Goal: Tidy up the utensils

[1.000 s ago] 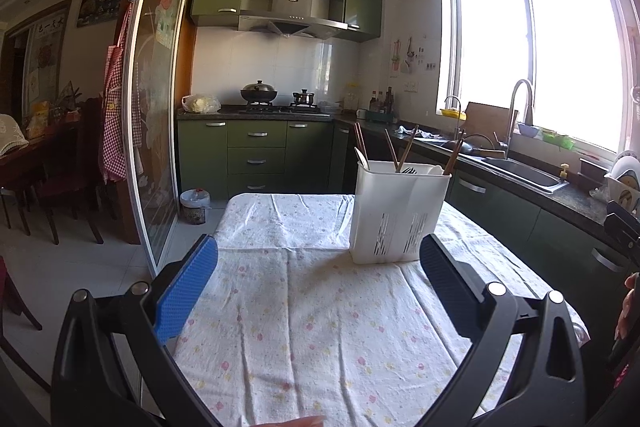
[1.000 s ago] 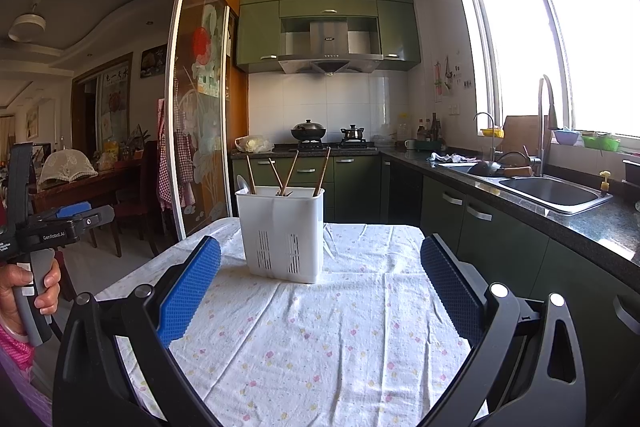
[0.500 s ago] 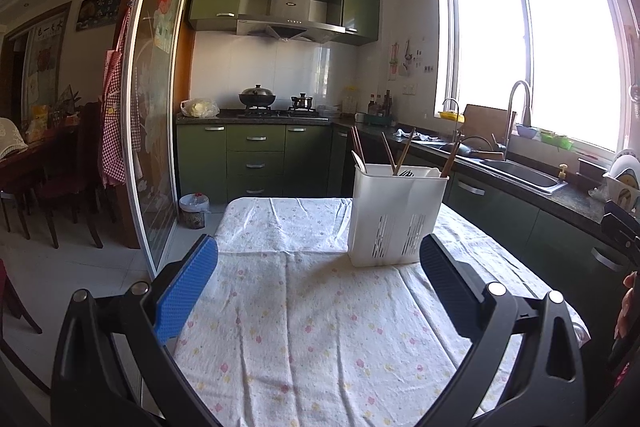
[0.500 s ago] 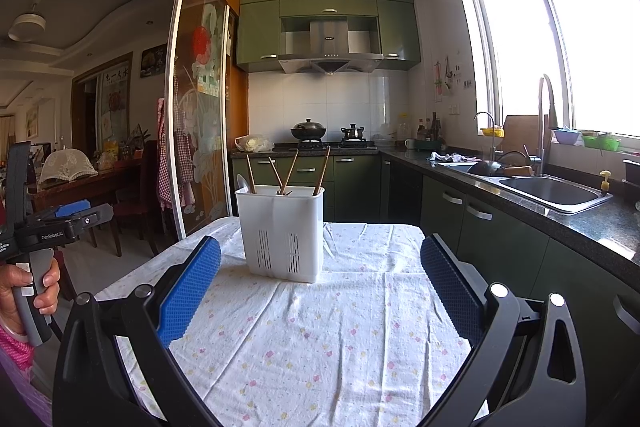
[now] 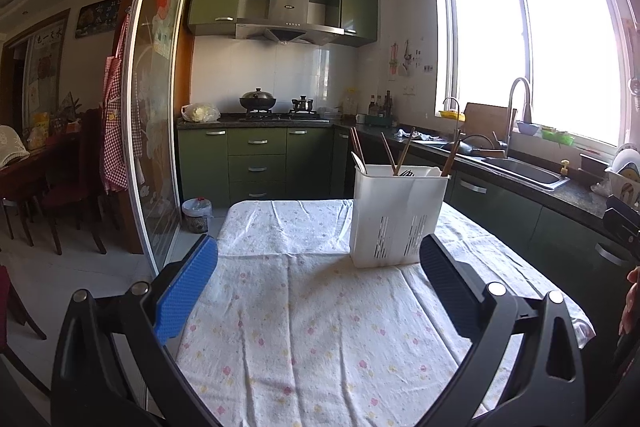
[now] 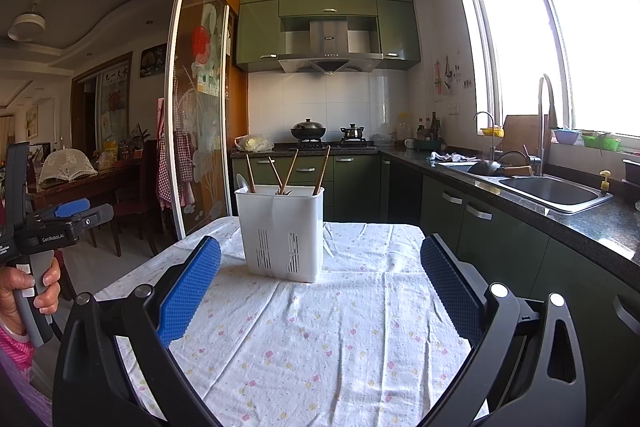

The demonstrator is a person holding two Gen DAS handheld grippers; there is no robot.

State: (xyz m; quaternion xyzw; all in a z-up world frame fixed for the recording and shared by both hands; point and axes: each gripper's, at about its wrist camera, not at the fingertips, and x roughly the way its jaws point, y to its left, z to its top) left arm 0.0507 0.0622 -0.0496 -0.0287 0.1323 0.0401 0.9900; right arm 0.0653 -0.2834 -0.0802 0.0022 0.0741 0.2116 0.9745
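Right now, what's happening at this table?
Nothing is being handled yet. A person holds both grippers above the floral tablecloth; the left gripper and right gripper are open and empty. Ahead stands a white slotted plastic utensil caddy, upright, with brown wooden chopsticks and a spoon sticking out. Neither gripper touches it.

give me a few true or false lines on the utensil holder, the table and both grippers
1. The white utensil holder stands upright on the table. True.
2. The left gripper is shut on a chopstick. False: it is open and holds nothing.
3. Chopsticks stick up out of the holder. True.
4. The right gripper touches the holder. False: it is open and apart from it.
5. The tablecloth is plain dark green. False: it is white with small flowers.
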